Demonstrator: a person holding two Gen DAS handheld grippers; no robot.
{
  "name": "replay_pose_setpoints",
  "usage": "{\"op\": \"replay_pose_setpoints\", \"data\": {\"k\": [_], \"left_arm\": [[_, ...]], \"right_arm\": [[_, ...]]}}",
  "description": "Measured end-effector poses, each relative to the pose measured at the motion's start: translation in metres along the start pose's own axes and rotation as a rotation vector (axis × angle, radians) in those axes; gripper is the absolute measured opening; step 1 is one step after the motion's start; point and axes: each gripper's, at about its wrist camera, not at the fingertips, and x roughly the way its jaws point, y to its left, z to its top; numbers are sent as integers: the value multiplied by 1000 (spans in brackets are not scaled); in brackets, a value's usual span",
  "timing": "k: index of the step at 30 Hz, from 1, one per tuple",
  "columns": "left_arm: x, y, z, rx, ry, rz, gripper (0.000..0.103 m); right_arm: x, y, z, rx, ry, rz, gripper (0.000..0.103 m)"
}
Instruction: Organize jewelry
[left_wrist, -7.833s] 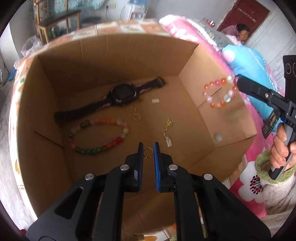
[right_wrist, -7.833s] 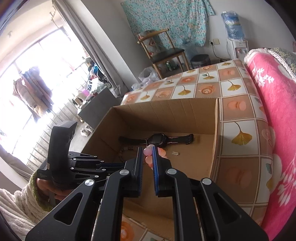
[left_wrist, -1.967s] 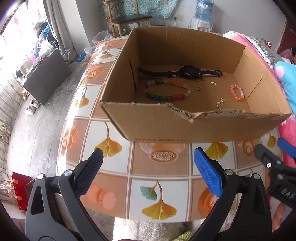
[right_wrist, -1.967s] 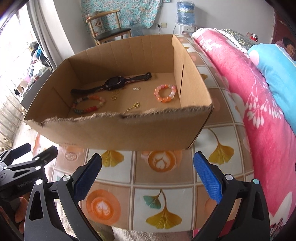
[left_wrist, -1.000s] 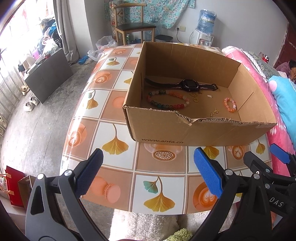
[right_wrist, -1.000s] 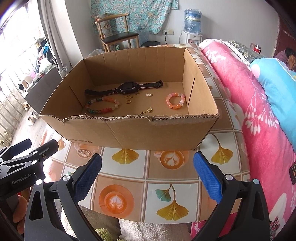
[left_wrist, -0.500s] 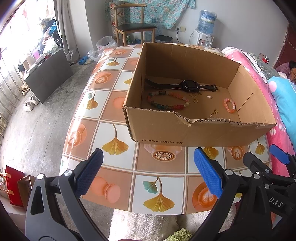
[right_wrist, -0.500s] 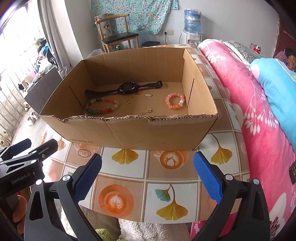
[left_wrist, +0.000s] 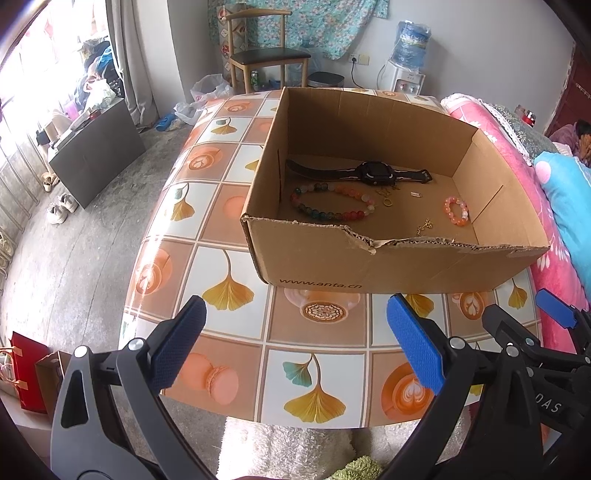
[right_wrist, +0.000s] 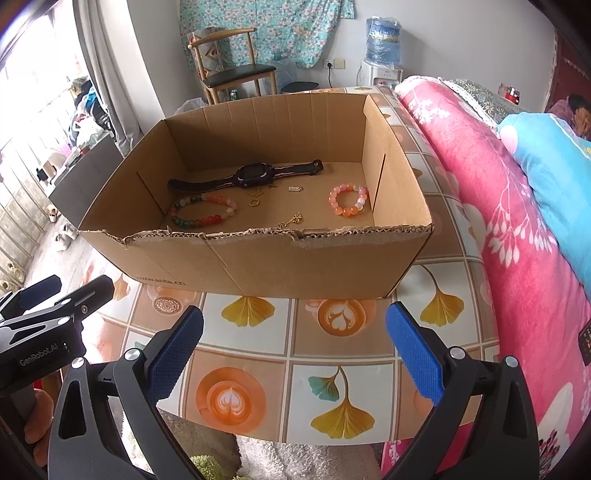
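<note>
An open cardboard box (left_wrist: 321, 266) (right_wrist: 280, 262) stands on the tiled table. Inside lie a black watch (left_wrist: 371, 172) (right_wrist: 255, 174), a multicoloured bead necklace (left_wrist: 332, 205) (right_wrist: 203, 212), a small pink-orange bead bracelet (left_wrist: 456, 211) (right_wrist: 348, 201), gold rings (left_wrist: 387, 201) (right_wrist: 253, 202), a gold chain (left_wrist: 424, 225) (right_wrist: 291, 220) and a tiny silver clasp (left_wrist: 415, 193) (right_wrist: 294, 189). My left gripper (left_wrist: 295, 332) is open and empty, held back over the table's near edge. My right gripper (right_wrist: 294, 336) is likewise open and empty in front of the box.
A pink flowered blanket (right_wrist: 491, 206) and blue pillow (right_wrist: 554, 162) lie to the right of the table. A wooden chair (left_wrist: 266, 55), a water dispenser (left_wrist: 408, 62) and a dark cabinet (left_wrist: 96, 151) stand beyond. A white furry rug (left_wrist: 295, 450) lies below the table's edge.
Both grippers let go of their jewelry in the box, opened and drew back to the near table edge. Over the last second nothing has visibly moved.
</note>
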Motion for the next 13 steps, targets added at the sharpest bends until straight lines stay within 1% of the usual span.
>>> {"op": "replay_pose_setpoints", "data": {"k": [13], "left_arm": [[-1,-3,-1,5,-2,-1,95]], "right_arm": [[1,-2,-1,6,2,3,97]]}}
